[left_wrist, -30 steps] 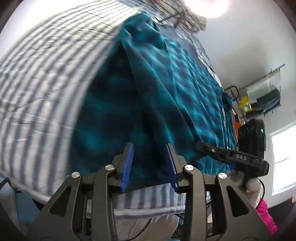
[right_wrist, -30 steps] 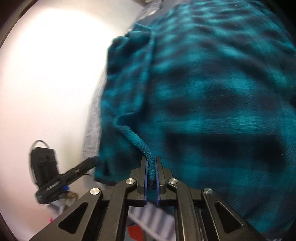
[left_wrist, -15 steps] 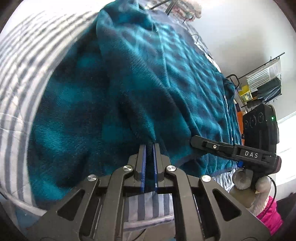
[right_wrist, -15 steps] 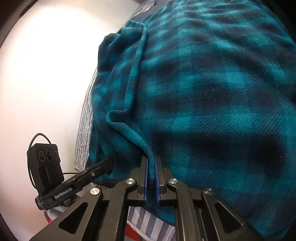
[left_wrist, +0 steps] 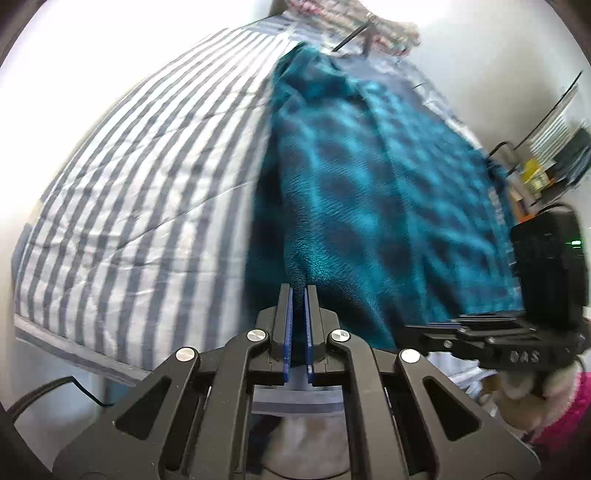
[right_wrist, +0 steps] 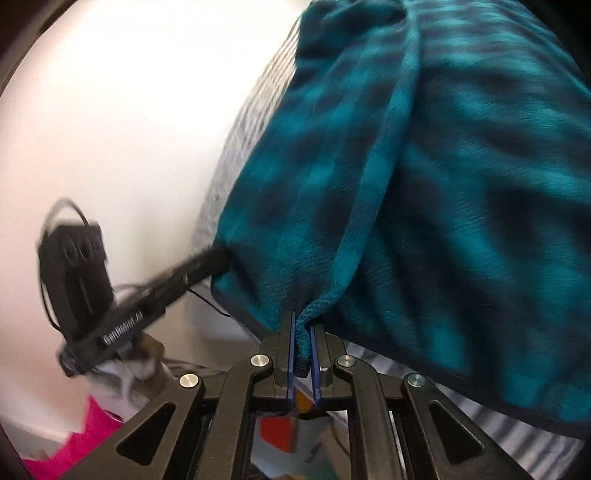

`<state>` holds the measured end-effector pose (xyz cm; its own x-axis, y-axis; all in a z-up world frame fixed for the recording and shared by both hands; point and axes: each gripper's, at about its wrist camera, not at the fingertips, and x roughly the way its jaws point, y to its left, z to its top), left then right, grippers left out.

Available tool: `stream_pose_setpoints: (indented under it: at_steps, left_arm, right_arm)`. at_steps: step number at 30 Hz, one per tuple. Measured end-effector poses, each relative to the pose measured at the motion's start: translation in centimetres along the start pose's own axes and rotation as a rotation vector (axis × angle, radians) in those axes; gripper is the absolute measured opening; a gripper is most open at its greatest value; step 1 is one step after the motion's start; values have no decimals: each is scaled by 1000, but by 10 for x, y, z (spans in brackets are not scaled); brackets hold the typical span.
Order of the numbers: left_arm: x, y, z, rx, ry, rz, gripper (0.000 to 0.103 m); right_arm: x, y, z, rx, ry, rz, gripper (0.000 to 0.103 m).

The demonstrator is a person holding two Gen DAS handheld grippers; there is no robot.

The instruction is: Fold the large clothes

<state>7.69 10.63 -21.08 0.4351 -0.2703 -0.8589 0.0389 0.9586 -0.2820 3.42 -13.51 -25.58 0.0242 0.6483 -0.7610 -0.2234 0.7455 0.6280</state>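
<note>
A large teal and dark plaid fleece garment [left_wrist: 369, 192] lies on a bed with a grey-and-white striped cover [left_wrist: 140, 177]. My left gripper [left_wrist: 298, 291] is shut on the garment's near edge, which rises in a fold from its jaws. My right gripper [right_wrist: 303, 321] is shut on another part of the same edge [right_wrist: 306, 332], and the fleece [right_wrist: 461, 184] hangs from it over the bed's edge. The right gripper also shows in the left wrist view [left_wrist: 480, 332]. The left gripper also shows in the right wrist view [right_wrist: 155, 291], at the fleece's corner.
The bed's near edge [left_wrist: 74, 343] runs below the striped cover. A wire shelf with boxes [left_wrist: 546, 155] stands at the far right by a white wall. Patterned cloth [left_wrist: 351, 22] lies at the bed's far end. The person's pink sleeve [right_wrist: 92, 435] is low left.
Both grippers have pulled the fleece edge back and up off the bed. In the left view the garment has shifted right, which uncovers more striped cover. The left gripper shut a second ago.
</note>
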Motion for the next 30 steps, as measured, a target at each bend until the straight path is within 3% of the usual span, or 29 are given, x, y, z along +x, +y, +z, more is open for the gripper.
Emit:
stream_pose_setpoints:
  at_steps: [5,9,11,13,14,16,21,23,25,26,28,30]
  left_arm:
    - [16,7,-7,10,27,26,3]
    - [8,9,-7,-21,33,-24,4]
    - [-7,12,-7,-60,-8,-64,17]
    - [-18,13,-8,-79,-56,-77,61]
    - [-20,13,-8,-81,-75,-73,63]
    - [-19,15,-6,-76,-75,-55,63]
    - [7,35,-3,-189,-23,-57,63]
    - [18,37,-2,-192,2,-69,53]
    - [24,33,-5,-168,14,-77,27]
    - [28,31,-6,-160,19,-87,19]
    - [30,27,-7,-160,9,-91,11]
    - [26,26,-7,-170,-9,-104,9]
  right_arm:
    - [4,16,2,-90,22,-88,13]
    - [-26,31,6,-148,-42,-108,18]
    - [-44,37,13,-163,-103,-105,26]
    - [-59,41,25,-196,-161,-136,27]
    - [-62,41,31,-211,-176,-160,27]
    - [-63,41,51,-231,-205,-224,27]
    - [-55,31,109,-209,-276,-330,27]
    - [-53,28,137,-191,-290,-334,27]
    - [-52,23,168,-161,-306,-315,27]
    - [-51,23,181,-152,-315,-311,27]
    - [-45,21,206,-142,-331,-315,27]
    - [-33,19,232,-136,-334,-329,27]
